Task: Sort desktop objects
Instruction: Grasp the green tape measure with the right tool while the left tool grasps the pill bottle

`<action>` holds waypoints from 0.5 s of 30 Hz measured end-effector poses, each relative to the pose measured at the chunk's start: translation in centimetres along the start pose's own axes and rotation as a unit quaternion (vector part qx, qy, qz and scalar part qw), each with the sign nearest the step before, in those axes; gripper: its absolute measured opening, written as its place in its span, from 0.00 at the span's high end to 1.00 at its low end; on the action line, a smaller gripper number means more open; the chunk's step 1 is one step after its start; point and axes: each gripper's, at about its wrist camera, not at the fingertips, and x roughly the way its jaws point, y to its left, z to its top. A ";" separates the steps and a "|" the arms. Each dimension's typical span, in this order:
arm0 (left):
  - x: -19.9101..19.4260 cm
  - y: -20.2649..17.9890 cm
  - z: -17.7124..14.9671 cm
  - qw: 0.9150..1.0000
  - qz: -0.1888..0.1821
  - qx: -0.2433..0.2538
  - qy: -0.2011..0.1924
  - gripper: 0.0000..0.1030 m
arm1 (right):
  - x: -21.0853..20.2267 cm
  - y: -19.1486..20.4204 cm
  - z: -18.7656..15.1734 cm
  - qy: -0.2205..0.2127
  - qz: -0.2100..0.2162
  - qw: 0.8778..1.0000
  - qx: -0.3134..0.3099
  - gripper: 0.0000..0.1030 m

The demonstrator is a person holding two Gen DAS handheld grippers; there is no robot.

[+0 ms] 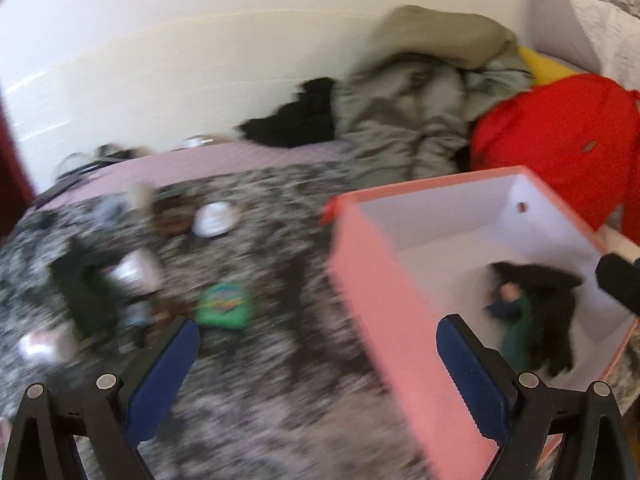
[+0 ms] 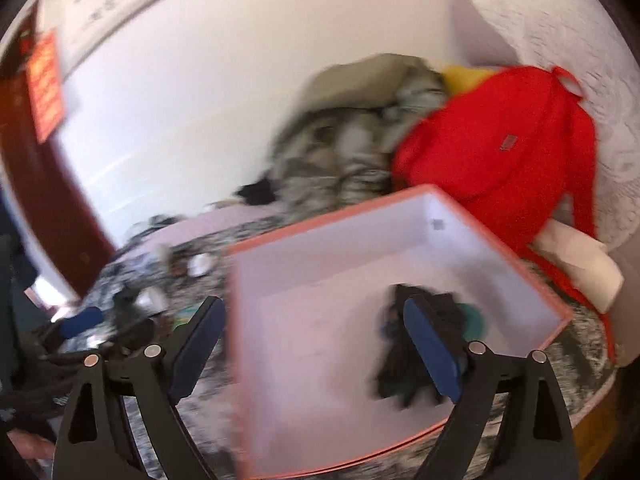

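A pink box (image 1: 372, 296) with a white inside stands on the right of a grey patterned cloth (image 1: 256, 360). Inside it lie a black item (image 1: 556, 308) and a green-and-blue one (image 1: 516, 332). My left gripper (image 1: 318, 344) is open and empty, straddling the box's left wall. Small items lie to the left: a green packet (image 1: 225, 305), a white round thing (image 1: 214, 219), a dark object (image 1: 86, 288). In the right wrist view my right gripper (image 2: 314, 340) is open over the box (image 2: 320, 320), its right finger above the black item (image 2: 404, 364). Both views are blurred.
A red backpack (image 2: 500, 160) and a heap of grey-green clothing (image 1: 420, 120) sit behind the box against a white wall. A white roll (image 2: 580, 272) lies at the right. The other gripper's black tip (image 1: 620, 284) shows at the box's right edge.
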 end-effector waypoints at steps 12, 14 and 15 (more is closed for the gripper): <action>2.5 21.1 -8.3 0.984 0.164 -0.054 0.050 0.02 | 7.1 18.3 -5.9 0.084 0.092 0.989 -0.081 0.09; 4.7 23.7 -9.1 0.983 0.162 -0.054 0.069 0.02 | 10.2 19.7 -6.6 0.102 0.081 0.988 -0.087 0.09; 5.7 24.7 -9.3 0.983 0.159 -0.057 0.077 0.02 | 11.8 20.2 -6.7 0.109 0.073 0.988 -0.087 0.09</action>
